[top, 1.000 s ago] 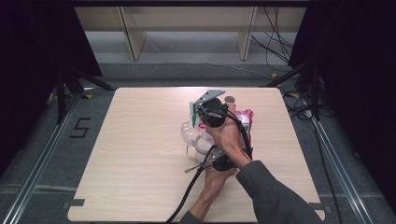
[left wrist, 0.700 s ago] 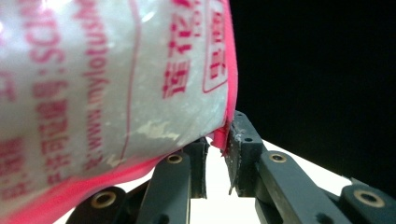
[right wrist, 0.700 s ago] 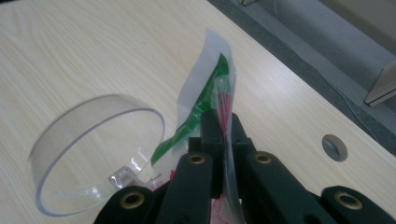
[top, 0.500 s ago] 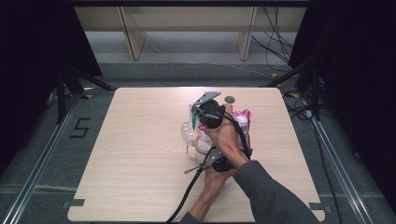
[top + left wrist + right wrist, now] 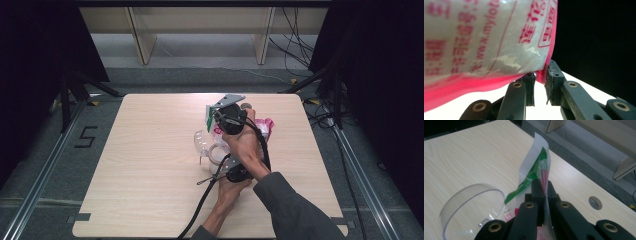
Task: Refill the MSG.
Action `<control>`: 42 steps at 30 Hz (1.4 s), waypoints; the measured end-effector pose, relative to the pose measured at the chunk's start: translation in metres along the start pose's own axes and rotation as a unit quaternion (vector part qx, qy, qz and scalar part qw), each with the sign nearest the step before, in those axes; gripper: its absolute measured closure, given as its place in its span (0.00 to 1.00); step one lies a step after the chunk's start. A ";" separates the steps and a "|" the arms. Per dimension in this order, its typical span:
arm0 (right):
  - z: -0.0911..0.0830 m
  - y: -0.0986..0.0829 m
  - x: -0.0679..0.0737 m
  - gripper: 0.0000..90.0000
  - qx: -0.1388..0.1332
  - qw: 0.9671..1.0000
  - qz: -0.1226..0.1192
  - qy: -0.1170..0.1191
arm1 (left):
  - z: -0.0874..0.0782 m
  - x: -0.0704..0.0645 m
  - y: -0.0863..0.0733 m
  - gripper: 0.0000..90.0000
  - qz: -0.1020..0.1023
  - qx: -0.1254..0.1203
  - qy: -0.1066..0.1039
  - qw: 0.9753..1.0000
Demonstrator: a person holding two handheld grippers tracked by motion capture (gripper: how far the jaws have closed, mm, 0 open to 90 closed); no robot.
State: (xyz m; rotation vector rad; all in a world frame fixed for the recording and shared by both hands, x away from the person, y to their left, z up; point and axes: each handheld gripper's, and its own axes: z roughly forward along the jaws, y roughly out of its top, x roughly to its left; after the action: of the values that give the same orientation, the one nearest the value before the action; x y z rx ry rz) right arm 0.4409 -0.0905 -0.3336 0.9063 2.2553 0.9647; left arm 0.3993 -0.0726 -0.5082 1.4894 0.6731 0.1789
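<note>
Presently: right hand-held gripper point(image 5: 543, 185) pinching sachet's top edge point(image 5: 537, 157); left hand-held gripper point(image 5: 539, 80) pinching its pink lower corner, likely for tearing above clear jar point(image 5: 471, 195).

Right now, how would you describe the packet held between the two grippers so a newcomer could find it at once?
Start at the wooden table and go right of its middle, where both hands meet. There the snack packet sits beside a clear plastic cup, with each gripper's jaws shut on one of its edges. Unlike the see-through cup, it is a pink and white pouch with red print and a green stripe.
</note>
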 end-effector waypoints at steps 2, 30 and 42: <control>-0.002 0.000 0.000 1.00 -0.007 1.000 -0.002 -0.004 | 0.000 0.000 0.000 0.88 0.004 -0.001 0.006 1.000; 0.010 -0.005 0.010 1.00 0.033 0.998 -0.049 0.009 | -0.002 0.004 0.000 0.88 0.034 0.041 -0.025 0.998; 0.009 0.000 0.011 1.00 0.044 0.997 -0.063 0.005 | -0.002 -0.002 0.003 0.88 0.036 0.022 -0.038 0.998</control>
State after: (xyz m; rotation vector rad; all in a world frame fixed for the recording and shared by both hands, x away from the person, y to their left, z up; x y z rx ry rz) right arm 0.4398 -0.0787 -0.3416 0.7868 2.3488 0.8214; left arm 0.3980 -0.0717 -0.5049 1.5565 0.5659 0.1627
